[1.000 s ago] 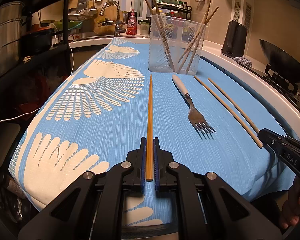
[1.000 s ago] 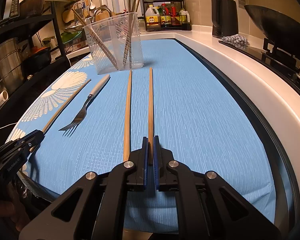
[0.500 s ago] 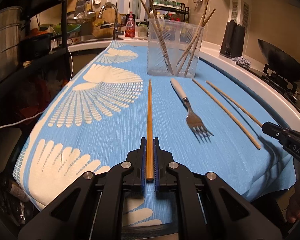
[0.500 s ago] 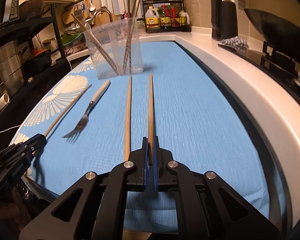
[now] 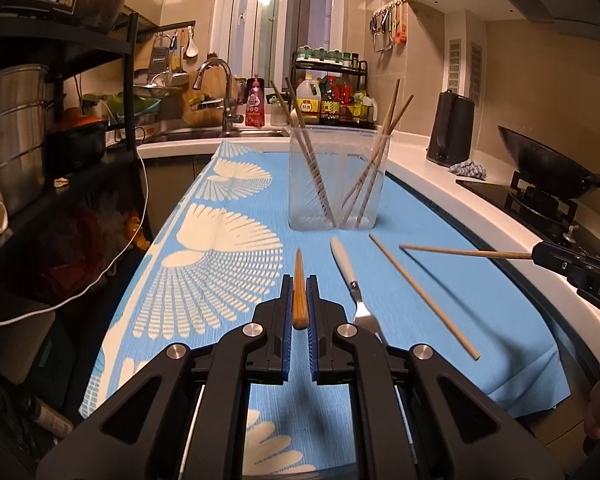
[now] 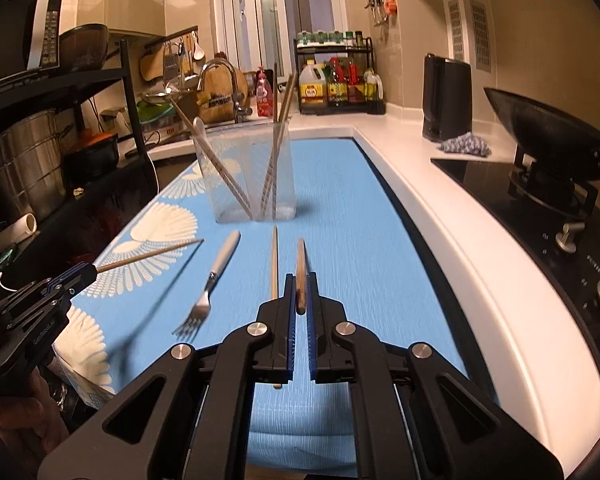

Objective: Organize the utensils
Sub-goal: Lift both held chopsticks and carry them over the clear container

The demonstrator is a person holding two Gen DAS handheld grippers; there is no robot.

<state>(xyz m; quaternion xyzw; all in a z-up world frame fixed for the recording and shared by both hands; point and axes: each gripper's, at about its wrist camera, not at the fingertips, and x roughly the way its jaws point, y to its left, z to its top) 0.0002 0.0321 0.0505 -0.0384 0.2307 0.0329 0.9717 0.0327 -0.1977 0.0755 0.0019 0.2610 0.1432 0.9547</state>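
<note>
My left gripper [image 5: 299, 292] is shut on a wooden chopstick [image 5: 299, 280] and holds it lifted, pointing at the clear plastic cup [image 5: 336, 176], which holds several chopsticks. My right gripper [image 6: 300, 292] is shut on another chopstick [image 6: 300, 268], also lifted; it shows in the left wrist view [image 5: 460, 253] too. One chopstick [image 5: 420, 294] and a white-handled fork [image 5: 354, 280] still lie on the blue cloth [image 5: 480, 312] between the grippers. In the right wrist view the left gripper [image 6: 88, 272] holds its chopstick [image 6: 148, 255] above the cloth, left of the fork [image 6: 212, 280].
A black rack with steel pots [image 5: 12, 140] stands left. A sink and faucet [image 5: 220, 96] sit behind the cup. A kettle [image 5: 450, 128], a wok [image 5: 540, 160] on the hob, and the white counter edge [image 6: 480, 260] lie right.
Both grippers have risen from the cloth, each lifting its chopstick off the surface. The chopsticks now tilt up toward the cup. The fork and one chopstick stayed on the cloth.
</note>
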